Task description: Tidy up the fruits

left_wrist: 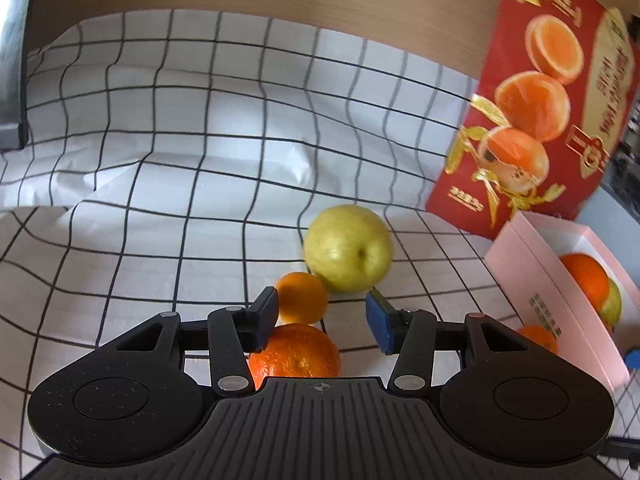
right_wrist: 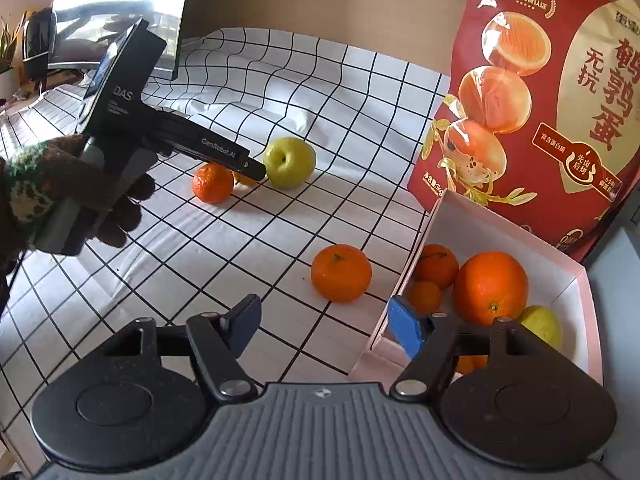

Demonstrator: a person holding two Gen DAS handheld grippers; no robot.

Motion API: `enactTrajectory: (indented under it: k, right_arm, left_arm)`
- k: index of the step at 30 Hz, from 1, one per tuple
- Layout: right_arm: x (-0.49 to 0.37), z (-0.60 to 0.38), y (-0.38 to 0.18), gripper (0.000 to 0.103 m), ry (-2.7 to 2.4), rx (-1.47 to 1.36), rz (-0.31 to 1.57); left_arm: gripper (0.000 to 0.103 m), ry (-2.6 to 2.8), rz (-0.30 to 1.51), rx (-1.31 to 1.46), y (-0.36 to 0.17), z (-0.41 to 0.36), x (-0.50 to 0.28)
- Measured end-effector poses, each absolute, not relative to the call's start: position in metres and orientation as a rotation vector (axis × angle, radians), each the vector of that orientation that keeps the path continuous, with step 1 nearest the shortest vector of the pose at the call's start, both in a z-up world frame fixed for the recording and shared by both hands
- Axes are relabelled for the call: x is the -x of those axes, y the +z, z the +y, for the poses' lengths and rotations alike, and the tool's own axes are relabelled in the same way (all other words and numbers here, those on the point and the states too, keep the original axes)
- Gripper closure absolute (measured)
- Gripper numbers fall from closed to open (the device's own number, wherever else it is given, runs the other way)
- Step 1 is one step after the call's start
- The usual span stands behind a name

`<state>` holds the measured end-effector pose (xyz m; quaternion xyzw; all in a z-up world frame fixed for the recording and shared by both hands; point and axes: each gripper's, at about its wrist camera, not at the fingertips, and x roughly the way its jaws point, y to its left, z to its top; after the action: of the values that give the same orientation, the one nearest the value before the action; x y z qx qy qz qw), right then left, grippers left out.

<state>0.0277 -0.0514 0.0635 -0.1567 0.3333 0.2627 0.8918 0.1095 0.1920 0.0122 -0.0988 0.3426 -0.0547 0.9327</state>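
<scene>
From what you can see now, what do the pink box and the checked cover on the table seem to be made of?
The pink box looks like matte cardboard: thin, straight, stiff walls with a white inside. The checked cover seems to be thin plastic sheet or coated cloth: it lies in soft folds with a slight sheen, so I cannot say which.

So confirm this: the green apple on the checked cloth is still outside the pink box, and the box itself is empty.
Wrong on one point: the pink box is not empty. The right wrist view shows a large orange, smaller oranges and a green fruit inside. The green apple does lie outside it on the checked cloth.
</scene>
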Motion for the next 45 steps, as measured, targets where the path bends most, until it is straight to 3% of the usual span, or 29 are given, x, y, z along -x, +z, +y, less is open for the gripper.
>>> enactTrajectory:
  k: [9, 13, 16, 29, 33, 37, 45]
  right_arm:
    - [-0.031, -0.056, 0.063, 0.031, 0.527, 0.326, 0.692]
    - [-0.025, -0.059, 0.066, 0.031, 0.532, 0.328, 0.685]
    - [-0.022, -0.063, 0.069, 0.031, 0.531, 0.337, 0.666]
    - [-0.048, -0.056, 0.08, 0.031, 0.5, 0.274, 0.661]
    - [-0.066, -0.034, 0.08, 0.048, 0.502, 0.307, 0.683]
    - [-0.086, -0.016, 0.068, 0.056, 0.453, 0.353, 0.682]
    - [-0.098, 0.007, 0.038, 0.057, 0.422, 0.441, 0.775]
  left_arm:
    - [0.05, 0.007, 0.751, 0.016, 0.004, 0.178, -0.125]
    - [0.064, -0.015, 0.725, 0.047, 0.003, 0.179, -0.126]
    - [0.064, -0.017, 0.717, 0.07, 0.003, 0.182, -0.123]
    - [0.065, -0.165, 0.548, 0.268, 0.034, 0.159, -0.011]
    - [0.064, -0.201, 0.596, 0.264, 0.026, 0.136, 0.023]
    - [0.064, -0.196, 0.61, 0.26, 0.018, 0.126, 0.038]
    - [0.064, -0.145, 0.613, 0.311, 0.009, 0.133, 0.036]
